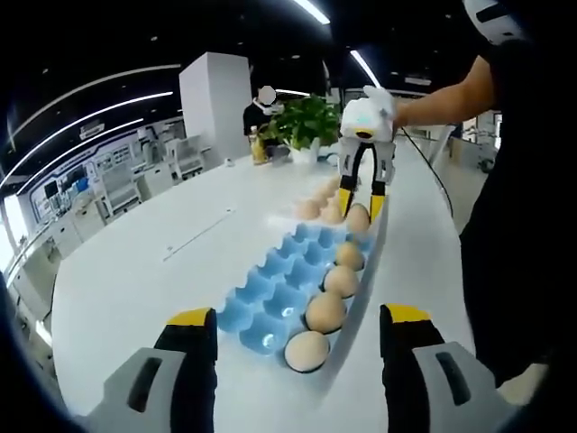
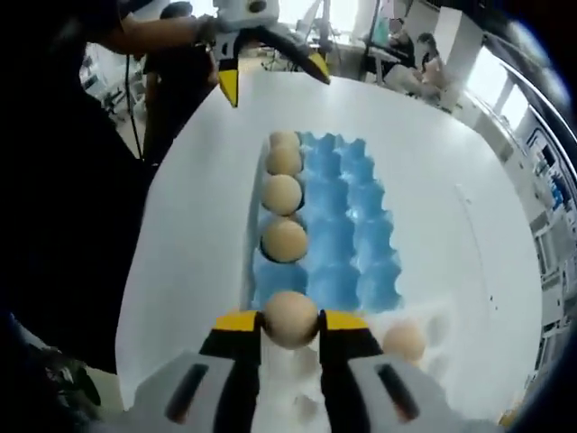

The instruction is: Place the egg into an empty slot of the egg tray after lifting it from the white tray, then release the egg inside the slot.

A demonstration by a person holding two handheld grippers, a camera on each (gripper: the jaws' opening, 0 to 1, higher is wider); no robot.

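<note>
A blue egg tray [image 1: 270,289] [image 2: 352,225] lies on the white table, with several eggs [image 1: 325,311] [image 2: 285,240] filling one edge column. My right gripper [image 2: 290,322] [image 1: 360,206] is shut on an egg [image 2: 290,317] [image 1: 358,218], which hangs at that column's end nearest the white tray; whether it touches the slot I cannot tell. The white tray [image 2: 442,327] [image 1: 317,204] adjoins that end and holds more eggs [image 2: 403,341] [image 1: 308,209]. My left gripper [image 1: 299,316] [image 2: 272,76] is open at the tray's opposite end, with nothing between its jaws.
A person in black [image 1: 514,207] [image 2: 63,180] stands along the table edge beside the egg column. A potted plant [image 1: 306,122] and a bottle stand at the table's far end. People and a white pillar [image 1: 215,104] are beyond.
</note>
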